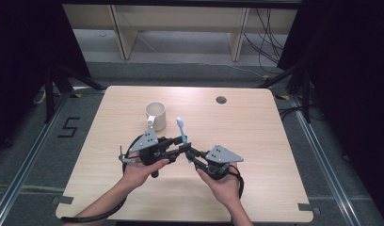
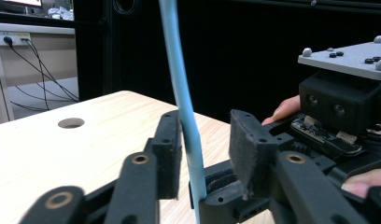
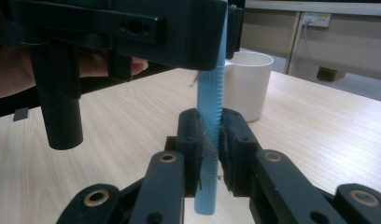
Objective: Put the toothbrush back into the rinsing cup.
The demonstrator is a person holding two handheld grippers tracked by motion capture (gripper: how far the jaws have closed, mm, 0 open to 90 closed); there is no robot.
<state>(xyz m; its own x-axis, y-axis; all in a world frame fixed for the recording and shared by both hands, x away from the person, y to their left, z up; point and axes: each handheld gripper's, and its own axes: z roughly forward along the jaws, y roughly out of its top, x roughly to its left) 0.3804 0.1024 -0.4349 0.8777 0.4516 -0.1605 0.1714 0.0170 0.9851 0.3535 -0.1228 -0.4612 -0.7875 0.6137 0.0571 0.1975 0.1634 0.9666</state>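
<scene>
- Held the toothbrush upright at the lower middle of the high view, bristle end up, just in front of the cup, clear of the counter as far as could be told.
- Pinched the ribbed lower handle with the right gripper, fingers pressed tight on both sides at the centre of the right gripper view; probably gripped low to leave the upper handle free for the other hand.
- Brought the left gripper in around the same handle higher up, fingers spread: one touching or just beside the blue stem at the middle of the left gripper view, the other standing apart to its right.
- Judged as a hand-over or a re-grip, with nothing yet closed on the left side.
- Kept both hands low and close together, likely for steadiness with a thin, slippery stem.
- Left the cup standing upright and untouched at the upper right of the right gripper view, mouth open; plausibly meant as the place for the toothbrush.
- Could not tell from these views whether the cup held anything.
</scene>
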